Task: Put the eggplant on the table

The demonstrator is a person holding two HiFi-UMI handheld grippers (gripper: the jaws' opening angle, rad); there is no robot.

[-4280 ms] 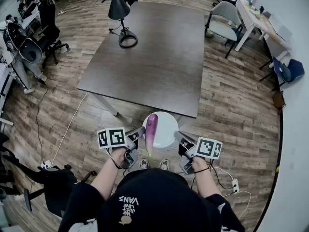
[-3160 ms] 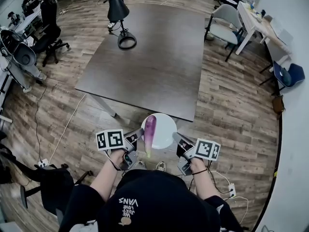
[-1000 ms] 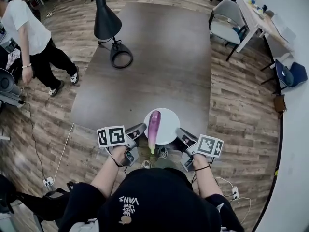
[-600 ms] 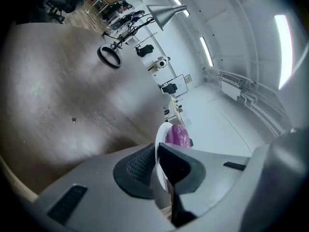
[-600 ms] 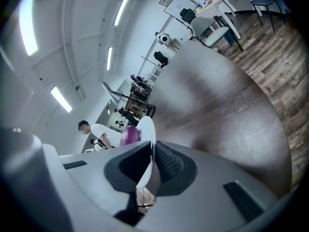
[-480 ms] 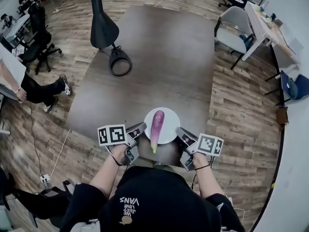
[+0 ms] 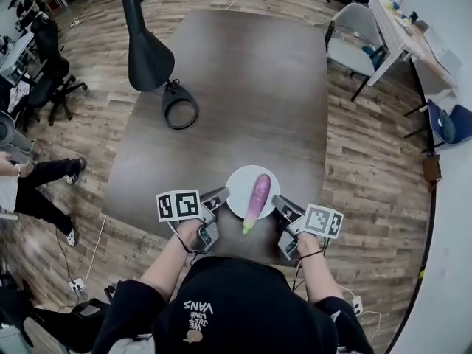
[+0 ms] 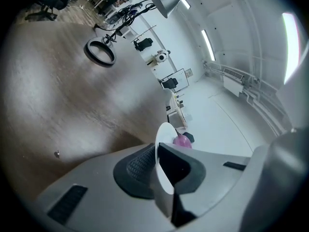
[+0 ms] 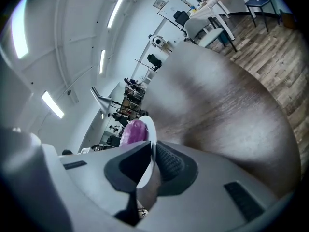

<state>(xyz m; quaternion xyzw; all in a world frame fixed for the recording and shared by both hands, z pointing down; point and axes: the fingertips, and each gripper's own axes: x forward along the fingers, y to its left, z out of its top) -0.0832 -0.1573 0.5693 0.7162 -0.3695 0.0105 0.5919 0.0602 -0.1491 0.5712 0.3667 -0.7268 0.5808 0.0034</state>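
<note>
A purple eggplant [image 7: 256, 199] with a green stem lies across a white plate [image 7: 239, 184], its stem end past the plate's near rim. The plate is held over the near edge of the dark brown table [image 7: 243, 87]. My left gripper [image 7: 219, 198] is shut on the plate's left rim and my right gripper [image 7: 281, 204] is shut on its right rim. In the left gripper view the plate rim [image 8: 162, 163] runs between the pads, with the eggplant [image 8: 182, 141] behind it. In the right gripper view the eggplant [image 9: 133, 131] rests on the plate [image 9: 149, 129].
A black desk lamp [image 7: 147, 54] with a ring base [image 7: 180, 112] stands at the table's left side. A grey chair [image 7: 354, 32] and a white desk [image 7: 402, 28] are at the far right. A person's legs [image 7: 40, 179] show at the left on the wood floor.
The plate with the eggplant has come from over the floor to above the table's near edge. Both grippers have kept their hold. The person at the left has moved towards the frame's edge.
</note>
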